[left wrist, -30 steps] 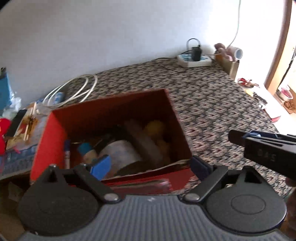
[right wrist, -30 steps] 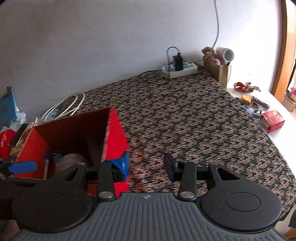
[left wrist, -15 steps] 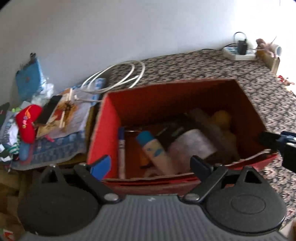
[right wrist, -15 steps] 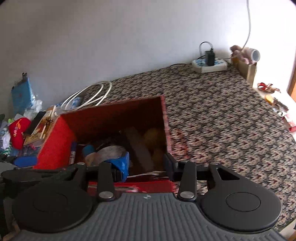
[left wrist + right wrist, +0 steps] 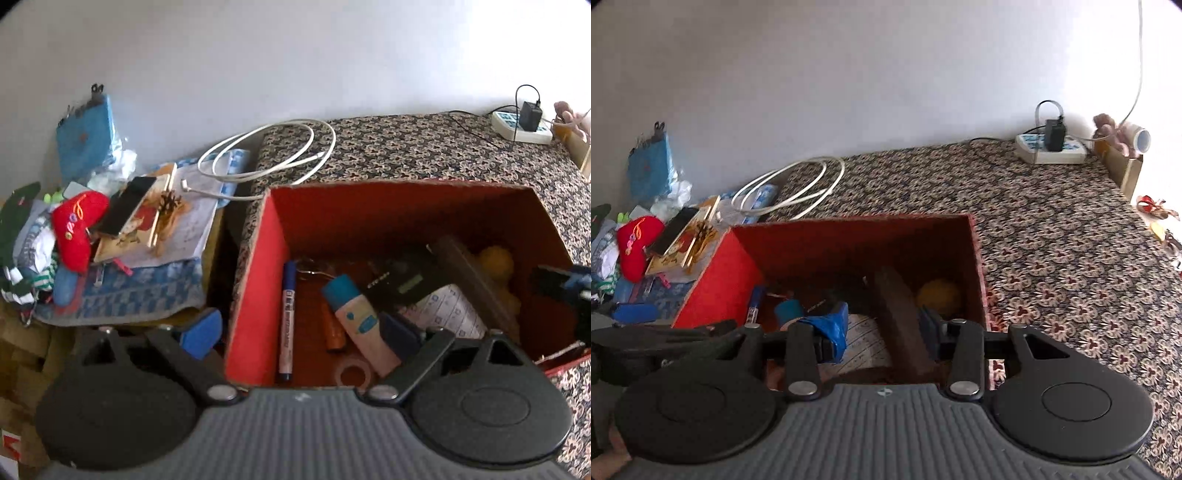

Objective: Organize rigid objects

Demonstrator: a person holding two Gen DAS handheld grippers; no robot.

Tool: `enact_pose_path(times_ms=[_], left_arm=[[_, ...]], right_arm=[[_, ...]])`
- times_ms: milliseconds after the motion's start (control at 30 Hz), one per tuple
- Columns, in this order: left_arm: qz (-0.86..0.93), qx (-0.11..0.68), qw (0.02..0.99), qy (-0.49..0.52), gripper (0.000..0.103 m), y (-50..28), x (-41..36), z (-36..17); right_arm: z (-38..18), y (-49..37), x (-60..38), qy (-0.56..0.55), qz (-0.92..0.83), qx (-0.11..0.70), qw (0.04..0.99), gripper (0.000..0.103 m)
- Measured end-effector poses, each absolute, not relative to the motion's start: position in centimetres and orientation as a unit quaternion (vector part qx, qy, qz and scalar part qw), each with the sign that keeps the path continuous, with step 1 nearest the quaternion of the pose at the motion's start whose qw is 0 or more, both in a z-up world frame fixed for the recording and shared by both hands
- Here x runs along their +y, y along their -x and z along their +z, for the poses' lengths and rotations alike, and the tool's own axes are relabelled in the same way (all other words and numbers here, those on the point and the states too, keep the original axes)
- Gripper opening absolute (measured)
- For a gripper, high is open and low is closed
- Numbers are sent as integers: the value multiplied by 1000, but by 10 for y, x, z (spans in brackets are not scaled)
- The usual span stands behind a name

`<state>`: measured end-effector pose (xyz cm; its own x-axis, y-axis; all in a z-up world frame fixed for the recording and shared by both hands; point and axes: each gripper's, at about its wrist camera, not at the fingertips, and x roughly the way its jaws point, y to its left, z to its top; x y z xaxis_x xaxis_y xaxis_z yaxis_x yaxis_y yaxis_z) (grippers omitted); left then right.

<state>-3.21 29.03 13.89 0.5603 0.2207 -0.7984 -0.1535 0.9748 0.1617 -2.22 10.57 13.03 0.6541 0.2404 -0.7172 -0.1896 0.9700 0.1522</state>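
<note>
Both grippers hover over the red box [image 5: 255,295]. Left gripper [image 5: 301,334] gapes empty; right gripper [image 5: 882,328], opening, holds nothing. Descend vertically onto one item.

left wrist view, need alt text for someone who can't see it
An open red box on a patterned cloth holds a blue marker, a blue-capped bottle and other items. The open left gripper straddles its left wall. A white cable lies coiled behind.
</note>
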Motion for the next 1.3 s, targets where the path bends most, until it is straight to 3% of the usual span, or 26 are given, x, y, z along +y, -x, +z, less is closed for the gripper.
enact_pose_path(times_ms=[700, 1300], left_arm=[[73, 446, 891, -39, 92, -6, 286, 104], [44, 473, 879, -45, 92, -30, 287, 84]], right_arm=[[80, -19, 121, -22, 92, 387, 917, 27], [61, -36, 122, -36, 90, 422, 902, 26]])
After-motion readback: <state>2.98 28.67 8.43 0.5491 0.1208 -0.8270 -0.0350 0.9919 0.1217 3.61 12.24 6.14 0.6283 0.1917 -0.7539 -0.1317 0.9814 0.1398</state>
